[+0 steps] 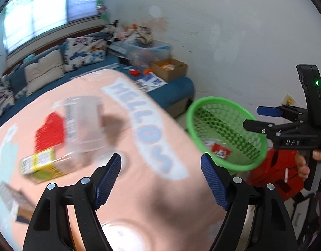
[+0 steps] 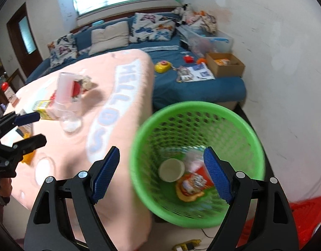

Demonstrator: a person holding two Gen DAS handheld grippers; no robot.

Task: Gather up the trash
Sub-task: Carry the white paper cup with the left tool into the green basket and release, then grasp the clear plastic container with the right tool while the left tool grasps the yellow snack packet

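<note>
Pink cloth-covered surface (image 2: pixel 122 108), green mesh basket (image 2: pixel 250 138) on the floor just beside it holding a red wrapper (image 2: pixel 193 185) and round lid (image 2: pixel 171 169), clear plastic cup (image 2: pixel 65 95) and yellow carton (image 2: pixel 42 107) on the surface, left gripper (image 1: pixel 161 179) and right gripper (image 2: pixel 161 173) both with fingers wide, holding nothing.
</note>
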